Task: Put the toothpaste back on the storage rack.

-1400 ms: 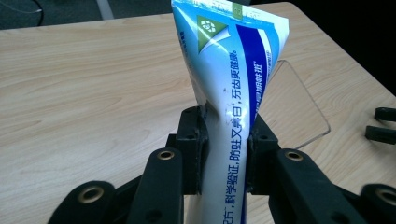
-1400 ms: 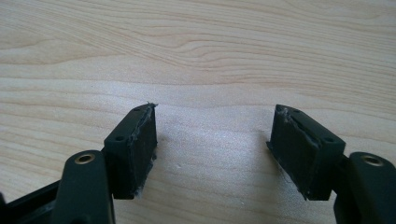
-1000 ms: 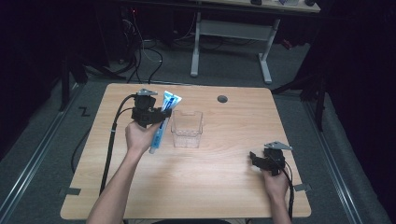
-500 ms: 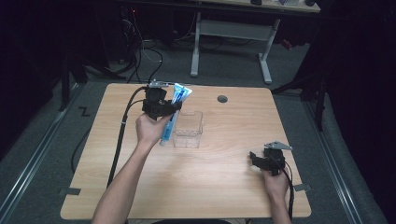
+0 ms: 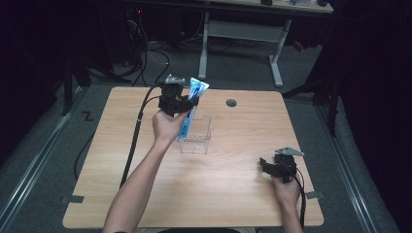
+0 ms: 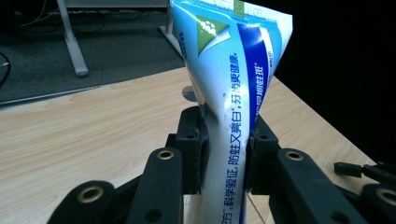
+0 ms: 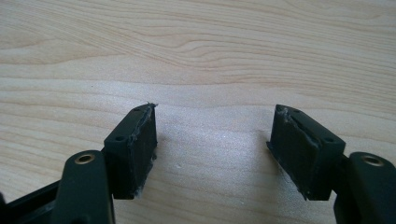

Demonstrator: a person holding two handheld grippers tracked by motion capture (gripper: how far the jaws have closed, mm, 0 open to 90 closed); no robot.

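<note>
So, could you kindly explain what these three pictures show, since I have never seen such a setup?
A person sits at a wooden table with a hand-held gripper in each hand. One picture looks down from above; the other two come from cameras riding on each gripper. The left gripper has its fingers shut on a blue and white toothpaste tube, raised at a clear plastic container. The right gripper rests low over bare wood, fingers open, holding nothing.
</note>
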